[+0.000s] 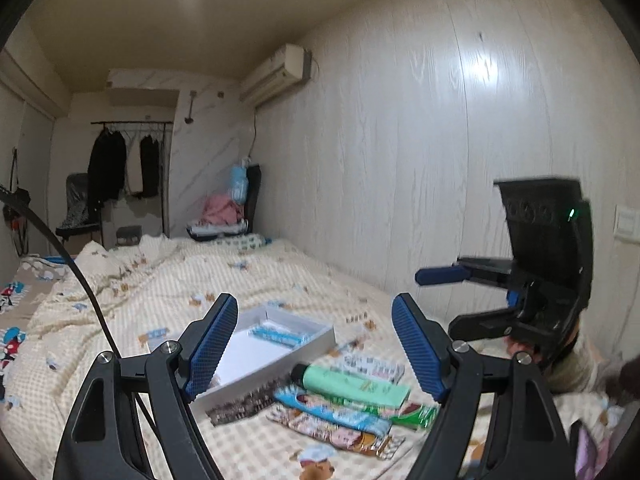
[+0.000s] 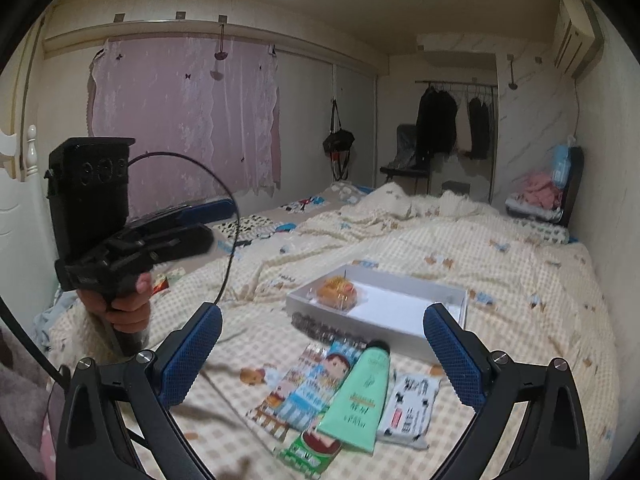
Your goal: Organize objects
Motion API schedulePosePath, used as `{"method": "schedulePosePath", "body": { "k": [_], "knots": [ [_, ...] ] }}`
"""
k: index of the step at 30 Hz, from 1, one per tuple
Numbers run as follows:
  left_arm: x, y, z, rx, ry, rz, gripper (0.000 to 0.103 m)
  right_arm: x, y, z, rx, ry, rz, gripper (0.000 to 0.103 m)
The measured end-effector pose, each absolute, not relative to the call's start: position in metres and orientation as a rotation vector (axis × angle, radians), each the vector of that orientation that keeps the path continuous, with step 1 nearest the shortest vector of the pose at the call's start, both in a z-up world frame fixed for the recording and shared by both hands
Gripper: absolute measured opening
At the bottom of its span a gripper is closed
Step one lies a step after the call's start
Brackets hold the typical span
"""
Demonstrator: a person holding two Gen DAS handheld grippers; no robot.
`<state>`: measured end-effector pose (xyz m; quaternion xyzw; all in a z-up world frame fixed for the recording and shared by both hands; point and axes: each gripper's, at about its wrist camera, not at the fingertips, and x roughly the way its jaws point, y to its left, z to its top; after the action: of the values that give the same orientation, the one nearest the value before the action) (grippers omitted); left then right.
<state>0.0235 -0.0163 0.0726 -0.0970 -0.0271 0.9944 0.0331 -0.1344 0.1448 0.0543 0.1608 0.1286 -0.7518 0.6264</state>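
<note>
A white shallow box [image 1: 320,334] [image 2: 448,290] lies on the bed. It holds a blue-white packet [image 1: 278,336] and a wrapped orange pastry [image 2: 338,294]. In front of it lie a green tube [image 1: 352,386] [image 2: 360,396], cartoon snack packets [image 1: 332,424] [image 2: 304,388], a green packet [image 2: 310,448] and a white wipes pack [image 2: 412,408]. My left gripper [image 1: 316,348] is open and empty above the pile; it also shows in the right wrist view [image 2: 216,220]. My right gripper [image 2: 324,356] is open and empty above the pile; it also shows in the left wrist view [image 1: 436,296].
The bed has a rumpled checked cream blanket [image 1: 200,276] [image 2: 500,264]. A wood-panel wall [image 1: 420,160] runs along its right side. A chair with clothes [image 1: 236,208] [image 2: 548,196], a clothes rack [image 1: 128,160] and a pink curtain [image 2: 184,116] stand around the bed.
</note>
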Motion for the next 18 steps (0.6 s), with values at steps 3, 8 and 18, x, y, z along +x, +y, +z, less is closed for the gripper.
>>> {"method": "schedulePosePath", "body": {
  "k": [3, 8, 18],
  "knots": [
    [0.010, -0.005, 0.059, -0.361, -0.026, 3.054, 0.083, -0.136, 0.147, 0.045, 0.392, 0.300, -1.724, 0.101],
    [0.002, 0.008, 0.041, -0.401, 0.083, 3.120, 0.083, -0.141, 0.149, 0.031, 0.435, 0.302, -1.740, 0.101],
    [-0.014, -0.004, 0.018, -0.559, 0.006, 3.093, 0.083, -0.143, 0.151, 0.019, 0.450, 0.270, -1.757, 0.101]
  ]
}}
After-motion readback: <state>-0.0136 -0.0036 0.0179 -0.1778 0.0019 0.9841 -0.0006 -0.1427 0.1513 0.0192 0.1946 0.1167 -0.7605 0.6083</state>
